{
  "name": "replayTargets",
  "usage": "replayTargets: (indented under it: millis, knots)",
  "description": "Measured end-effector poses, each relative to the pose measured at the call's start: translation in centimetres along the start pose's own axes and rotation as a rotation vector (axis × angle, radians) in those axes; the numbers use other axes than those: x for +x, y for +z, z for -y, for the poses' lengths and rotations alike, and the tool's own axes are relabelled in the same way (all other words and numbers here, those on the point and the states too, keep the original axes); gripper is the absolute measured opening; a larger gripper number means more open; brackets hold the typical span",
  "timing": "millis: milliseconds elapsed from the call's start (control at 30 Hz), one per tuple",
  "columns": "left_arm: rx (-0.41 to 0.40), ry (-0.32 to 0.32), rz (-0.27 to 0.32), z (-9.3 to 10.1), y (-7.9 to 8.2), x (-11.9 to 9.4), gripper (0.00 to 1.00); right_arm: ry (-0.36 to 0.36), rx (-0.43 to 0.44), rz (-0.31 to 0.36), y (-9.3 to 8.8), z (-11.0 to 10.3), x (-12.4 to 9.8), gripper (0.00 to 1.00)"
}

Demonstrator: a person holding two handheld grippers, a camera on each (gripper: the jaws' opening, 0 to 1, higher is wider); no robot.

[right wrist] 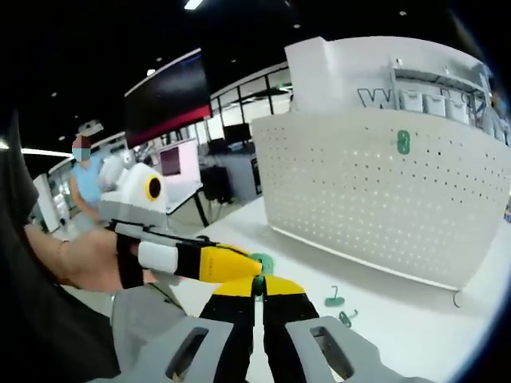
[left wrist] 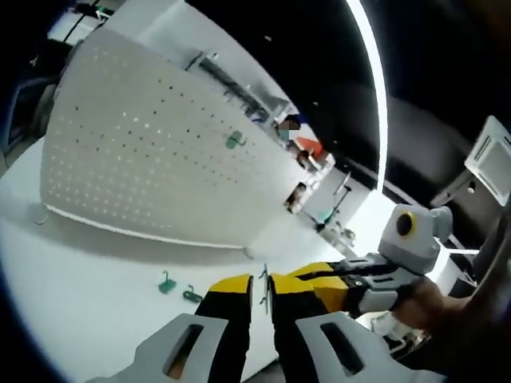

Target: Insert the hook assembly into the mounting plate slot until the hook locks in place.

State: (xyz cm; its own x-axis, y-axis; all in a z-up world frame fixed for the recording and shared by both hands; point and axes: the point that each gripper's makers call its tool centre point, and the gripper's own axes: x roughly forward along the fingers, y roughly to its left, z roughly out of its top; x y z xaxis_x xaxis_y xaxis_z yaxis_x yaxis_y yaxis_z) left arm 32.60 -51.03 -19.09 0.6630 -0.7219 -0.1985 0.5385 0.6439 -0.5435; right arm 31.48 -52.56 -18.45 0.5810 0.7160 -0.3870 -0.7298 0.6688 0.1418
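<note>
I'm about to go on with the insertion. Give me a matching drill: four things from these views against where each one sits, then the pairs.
Things:
1. white perforated pegboard
2. lone green plastic hook
3. pair of green plastic hooks
4. small green piece

Places:
A. lying on the white table in front of the board
B. where the jaws of the left gripper and right gripper meet
C. standing upright on the table
D. hung on the board's face, near its top

Pairs: 1-C, 2-D, 3-A, 4-B

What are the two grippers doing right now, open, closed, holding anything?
Left gripper: jaws nearly shut, pinching a thin metal hook.
Right gripper: jaws shut, apparently on a green hook piece at the tips where the two grippers meet.
</note>
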Motion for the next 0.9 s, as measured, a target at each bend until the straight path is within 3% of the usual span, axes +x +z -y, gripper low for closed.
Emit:
replayTargets:
  millis: [133,267,367,567,700,800,900]
  knots:
    - [0.068,-0.01,-0.021,0.3,-0.2,0.1,0.26,-0.023,-0.003,0.009,0.2,0.8,-0.4,0.0]
    - [0.126,-0.01,-0.033,0.4,-0.2,0.3,0.52,-0.039,-0.001,0.015,0.2,1.6,-0.7,0.0]
    - [0.164,-0.029,-0.04,0.9,-0.1,0.4,0.66,-0.048,-0.004,0.016,0.1,1.9,-0.8,0.0]
    - [0.208,-0.059,-0.056,2.2,-0.2,0.5,0.86,-0.053,-0.007,0.017,0.1,2.1,-0.9,0.0]
    - [0.252,-0.068,-0.085,2.8,-0.7,0.4,0.9,-0.061,-0.011,0.021,0.1,2.4,-1.0,0.0]
    - [0.227,-0.082,-0.088,3.2,-0.9,0.5,0.99,-0.062,0.002,0.023,0.2,2.7,-0.9,0.0]
    - [0.224,-0.104,-0.089,3.9,-1.0,0.3,1.0,-0.064,0.0,0.025,0.3,2.8,-0.8,0.0]
